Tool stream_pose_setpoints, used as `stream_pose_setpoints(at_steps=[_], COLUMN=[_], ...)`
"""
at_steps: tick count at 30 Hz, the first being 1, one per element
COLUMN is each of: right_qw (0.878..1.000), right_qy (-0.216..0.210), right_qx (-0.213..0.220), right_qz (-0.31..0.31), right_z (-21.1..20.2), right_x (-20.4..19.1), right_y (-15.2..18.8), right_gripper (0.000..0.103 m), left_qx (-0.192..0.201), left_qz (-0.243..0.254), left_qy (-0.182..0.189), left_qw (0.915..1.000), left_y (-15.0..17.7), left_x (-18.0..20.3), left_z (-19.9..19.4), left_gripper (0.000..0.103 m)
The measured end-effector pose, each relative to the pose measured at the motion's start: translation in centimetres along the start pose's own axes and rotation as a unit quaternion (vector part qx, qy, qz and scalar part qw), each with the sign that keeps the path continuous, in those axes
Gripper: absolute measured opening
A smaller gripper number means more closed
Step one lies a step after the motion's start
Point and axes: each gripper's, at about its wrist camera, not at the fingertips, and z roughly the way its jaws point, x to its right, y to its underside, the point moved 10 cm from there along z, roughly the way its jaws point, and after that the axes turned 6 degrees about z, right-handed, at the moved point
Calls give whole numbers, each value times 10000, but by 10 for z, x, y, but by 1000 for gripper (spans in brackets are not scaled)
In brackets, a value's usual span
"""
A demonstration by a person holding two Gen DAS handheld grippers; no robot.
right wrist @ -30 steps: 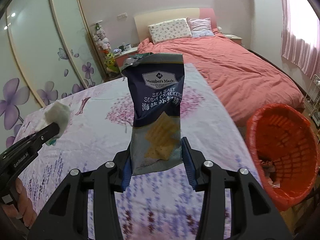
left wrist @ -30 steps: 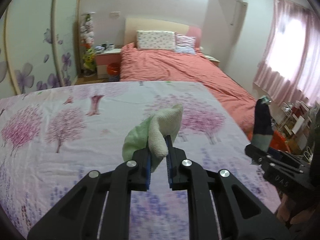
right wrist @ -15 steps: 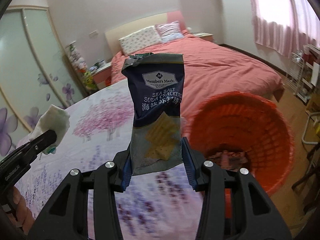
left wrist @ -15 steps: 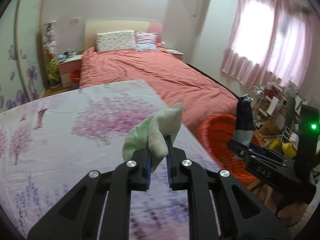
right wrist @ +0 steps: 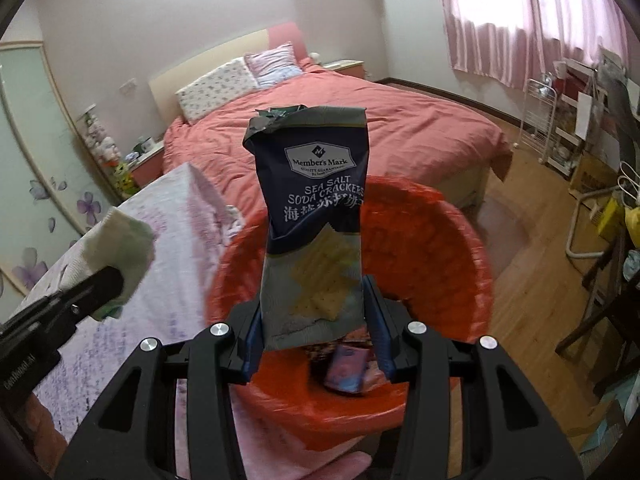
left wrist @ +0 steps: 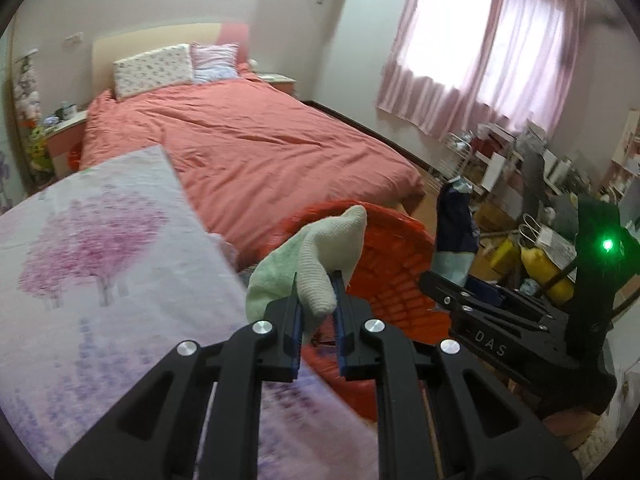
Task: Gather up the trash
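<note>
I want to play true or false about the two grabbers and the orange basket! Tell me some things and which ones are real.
1. The right gripper holds a cracker bag. True.
2. The cracker bag is lying at the bottom of the orange basket. False: it is upright between the jaws, in front of the basket's opening.
3. The left gripper holds a pale green cloth. True.
4. The orange basket is empty. False: some wrappers lie at the bottom.
5. The big bed has a blue cover. False: its cover is salmon pink.
6. The curtains are pink. True.
</note>
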Motion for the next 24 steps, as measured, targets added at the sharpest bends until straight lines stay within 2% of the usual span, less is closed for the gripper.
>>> stream_pose_setpoints(at_steps=[6, 7, 9, 10, 14, 19, 24], right_qw=[9998, 9998, 9999, 9999, 9999, 9997, 9977], right_qy=[-82, -87, -55, -43, -36, 37, 59], right_qx=[-81, -96, -79, -56, -81, 126, 656], right_qz=[133, 133, 114, 96, 120, 223, 128], right_z=[11, 12, 14, 14, 13, -2, -37], right_x=[12, 14, 17, 21, 25, 31, 23], right_y=[-9, -8, -9, -9, -5, -7, -11], right_gripper=[46, 48, 63, 64, 66, 76, 92], left_qx=[-254, -296, -369, -386, -434, -325, -12], left_qz=[-14, -34, -51, -54, -51, -48, -13], left_qy=[30, 22, 3, -34, -183, -471, -869], left_qw=[9997, 9996, 9993, 9992, 9989, 9983, 9962], left_y=[-6, -6, -4, -4, 0, 7, 13], left_x=[17, 17, 16, 15, 8, -15, -38], left_z=[43, 48, 56, 59, 64, 41, -6], left_gripper=[17, 20, 29, 33, 35, 45, 60])
